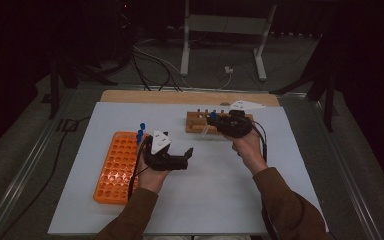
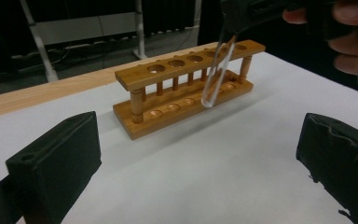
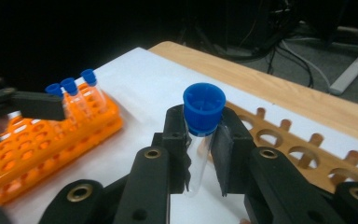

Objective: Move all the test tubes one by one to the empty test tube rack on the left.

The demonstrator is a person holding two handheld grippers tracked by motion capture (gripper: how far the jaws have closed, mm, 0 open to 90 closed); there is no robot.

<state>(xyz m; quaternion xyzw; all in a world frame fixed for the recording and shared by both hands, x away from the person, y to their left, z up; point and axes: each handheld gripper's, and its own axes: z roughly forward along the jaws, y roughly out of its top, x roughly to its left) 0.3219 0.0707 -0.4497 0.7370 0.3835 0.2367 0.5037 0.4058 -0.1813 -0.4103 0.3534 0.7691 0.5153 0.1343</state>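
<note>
In the right gripper view, the right gripper fills the lower half of the frame, its jaws clamped on a clear tube just below its blue cap. The tube stands nearly upright between the pads, cap toward the top of the frame, rounded bottom pointing down. Behind it, at the right middle of that frame, runs the wooden rack with its row of open holes; at the far left sits the orange tray with three more capped tubes.

In the left gripper view, the left gripper has its jaws wide apart at the lower corners with nothing between them. Beyond, in the upper middle, the tube hangs slanted in front of the rack, its lower tip level with the bottom board and short of the holes in the top board.

In the high view, the right gripper sits at centre right, right against the rack, while the left gripper rests at centre left beside the tray on the white table.

The likely next move hinges on this: the rack lies just behind the tube, so the tube's long axis must rise, straighten and line up over a hole; the right hand is the nearer one
</note>
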